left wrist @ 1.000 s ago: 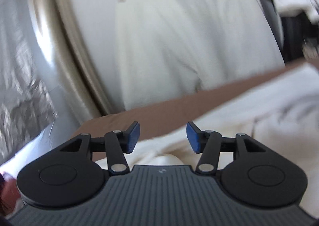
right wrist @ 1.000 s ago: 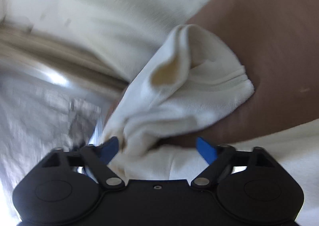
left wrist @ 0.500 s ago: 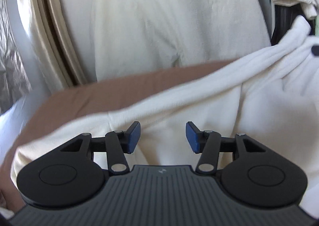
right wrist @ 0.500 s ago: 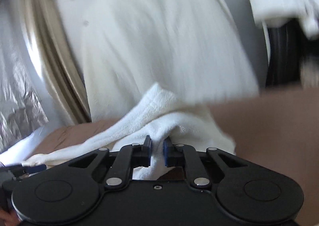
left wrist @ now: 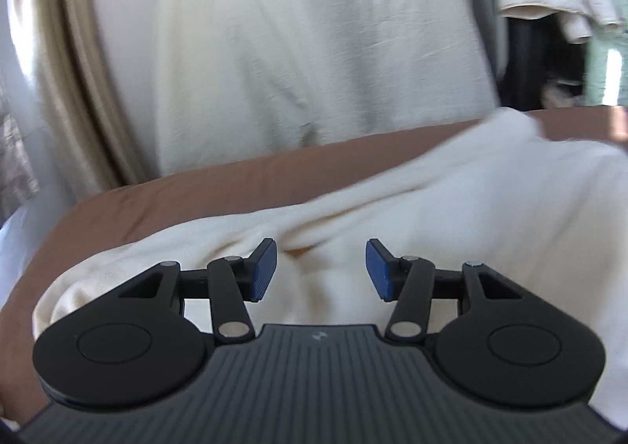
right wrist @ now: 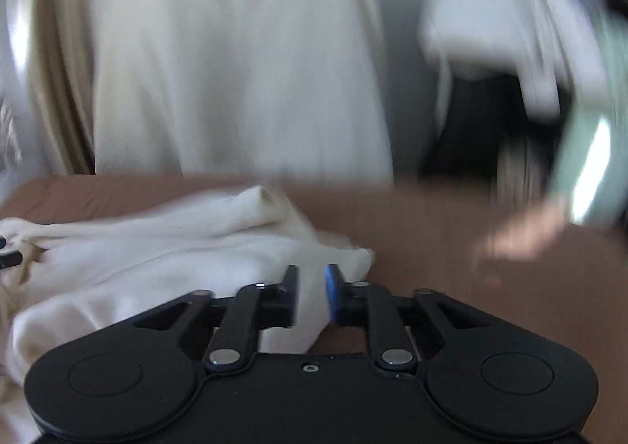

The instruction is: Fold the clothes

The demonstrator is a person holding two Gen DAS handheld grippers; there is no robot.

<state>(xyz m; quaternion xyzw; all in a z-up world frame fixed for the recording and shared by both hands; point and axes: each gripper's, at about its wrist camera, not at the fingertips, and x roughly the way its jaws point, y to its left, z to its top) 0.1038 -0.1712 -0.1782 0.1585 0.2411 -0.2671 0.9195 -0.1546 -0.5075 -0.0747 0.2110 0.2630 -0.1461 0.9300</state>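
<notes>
The right gripper point(right wrist: 311, 297), wide a second earlier, had pinched the garment's point(right wrist: 165, 259) edge on the brown surface point(right wrist: 451, 248); the left gripper point(left wrist: 320, 269) stayed spread above it, so folding could begin

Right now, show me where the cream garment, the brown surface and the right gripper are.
cream garment point(left wrist: 451, 216), left wrist view, on its flat middle.
brown surface point(right wrist: 412, 232), right wrist view, on a bare patch beside the cloth.
right gripper point(right wrist: 311, 293), right wrist view, midway between its fingertips.
</notes>
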